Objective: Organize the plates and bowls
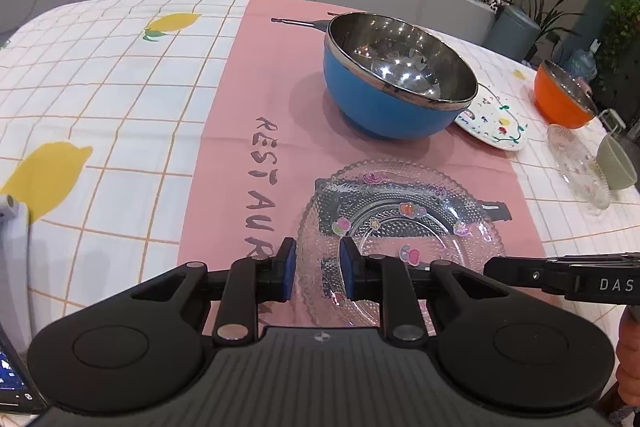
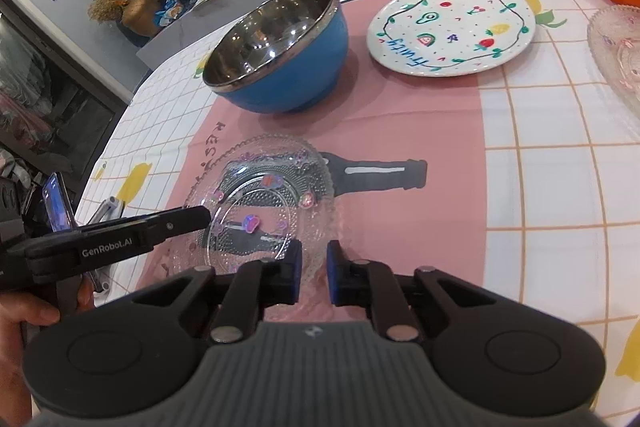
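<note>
While both tools converge on the same item, the left gripper (image 1: 318,269) has its jaws parted with a clear gap, straddling the near rim of the clear glass plate (image 1: 400,223) without evident contact; it grips nothing. The right gripper (image 2: 314,277) stands likewise unclenched, its blue pads (image 2: 297,269) either side of the plate's near edge, and whether they touch the glass cannot be determined. The plate lies flat on the pink placemat (image 1: 248,75), directly ahead of both grippers; each appears set low at the rim because a thin, flat plate offers no other purchase. Beyond the plate, further forward, sits the blue bowl (image 1: 384,107), upright and empty, on the same mat. Forward and to the right of the left gripper lies the painted white plate (image 1: 496,127), just beside the bowl. Well off to the right stand the orange bowl (image 1: 560,99) and a second glass plate (image 1: 576,163). Judgement: the glass plate is about to be grasped; sorting has barely begun, as plates and bowls remain scattered separately.
</note>
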{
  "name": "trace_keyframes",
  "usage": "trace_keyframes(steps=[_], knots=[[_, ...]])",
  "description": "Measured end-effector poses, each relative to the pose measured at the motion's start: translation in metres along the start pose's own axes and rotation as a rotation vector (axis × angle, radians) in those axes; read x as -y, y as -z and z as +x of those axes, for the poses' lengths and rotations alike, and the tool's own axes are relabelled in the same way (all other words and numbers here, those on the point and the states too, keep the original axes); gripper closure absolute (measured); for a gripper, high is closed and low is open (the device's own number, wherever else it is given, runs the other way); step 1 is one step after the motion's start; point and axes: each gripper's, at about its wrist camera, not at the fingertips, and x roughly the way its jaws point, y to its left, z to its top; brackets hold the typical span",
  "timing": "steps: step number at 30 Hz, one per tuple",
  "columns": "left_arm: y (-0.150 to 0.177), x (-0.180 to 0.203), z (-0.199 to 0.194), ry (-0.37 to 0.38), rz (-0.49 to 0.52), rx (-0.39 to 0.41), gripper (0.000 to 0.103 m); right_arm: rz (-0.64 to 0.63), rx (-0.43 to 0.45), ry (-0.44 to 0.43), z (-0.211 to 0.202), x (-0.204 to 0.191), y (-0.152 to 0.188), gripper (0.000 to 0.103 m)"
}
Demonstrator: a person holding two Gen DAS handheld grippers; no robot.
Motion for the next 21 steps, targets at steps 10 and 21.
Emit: trace_keyframes(steps=[10,21], knots=[[0.009,0.013,-0.014,-0.04,-0.031,0.026,0.085,0.033,0.007,-0.001,-0.01,0.008,-0.002,0.098],[0.026,0.074,-0.036,-0.007,-0.097,0.054,0.087,0.058,0.032,0.003,-0.068,0.035,0.006,0.099]])
